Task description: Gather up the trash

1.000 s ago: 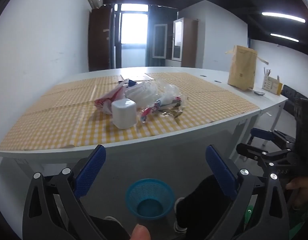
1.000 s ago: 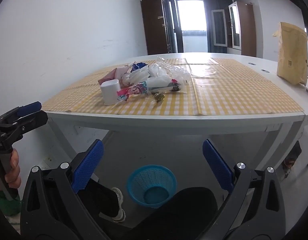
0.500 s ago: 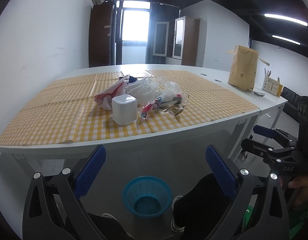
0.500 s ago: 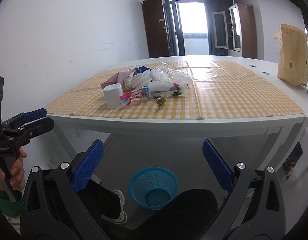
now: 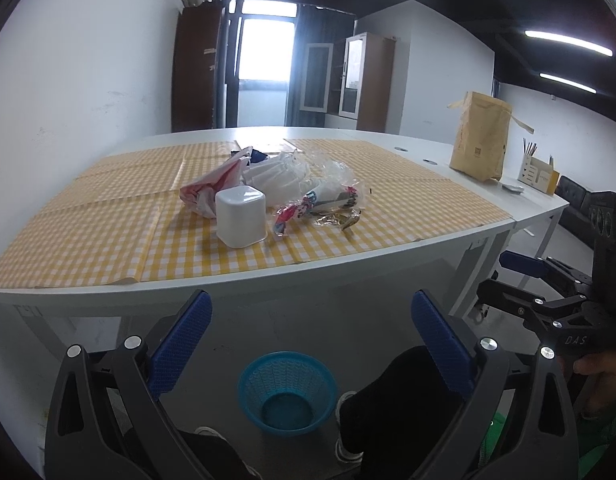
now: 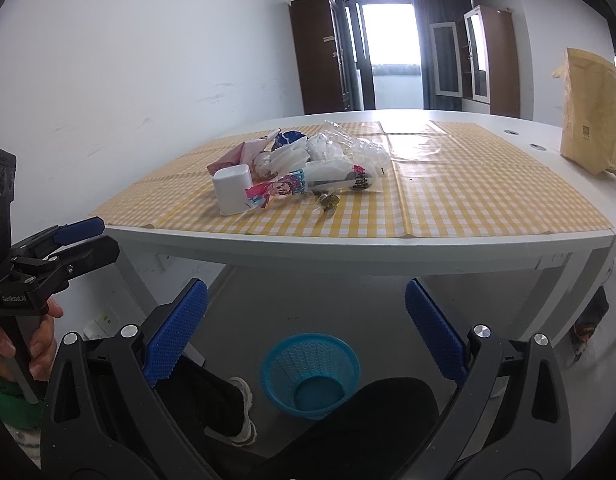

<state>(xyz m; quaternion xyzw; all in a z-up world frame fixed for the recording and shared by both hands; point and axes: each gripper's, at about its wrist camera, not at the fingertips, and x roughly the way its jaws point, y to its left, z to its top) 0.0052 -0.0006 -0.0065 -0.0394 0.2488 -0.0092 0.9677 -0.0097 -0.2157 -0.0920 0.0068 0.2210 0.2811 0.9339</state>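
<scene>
- Left wrist view: the left tool (image 5: 308, 332) is spread wide with nothing between its blue pads; it sits below the near edge of the surface (image 5: 268, 276), out in front of it.
- The trash pile (image 5: 304, 184) lies on the yellow checked cloth (image 5: 88, 236) near the middle of the surface, back from the near edge.
- A white cup (image 5: 240, 216), upside down, stands at the near left of the pile, touching a pink-and-white bag (image 5: 206, 192).
- A printed wrapper (image 5: 292, 212) and a small gold wrapper (image 5: 339, 220) lie at the pile's near right; clear plastic (image 5: 339, 176) is heaped behind them.
- A blue basket (image 5: 287, 388) stands on the floor below the surface's near edge, between the person's dark trouser legs.
- A brown paper bag (image 5: 481, 140) stands upright at the far right of the surface, well apart from the pile.
- Right wrist view: the right tool (image 6: 306, 320) is likewise wide open and holds nothing, level with the underside of the surface (image 6: 347, 244).
- From this side the pile (image 6: 319, 160) sits left of the surface's centre, with the cup (image 6: 232, 188) at its near left.
- The basket (image 6: 309, 374) shows on the floor under the surface, just beyond a dark knee.
- The left tool (image 6: 84, 240) appears off the surface's left corner, gripped by a hand (image 6: 24, 344).
</scene>
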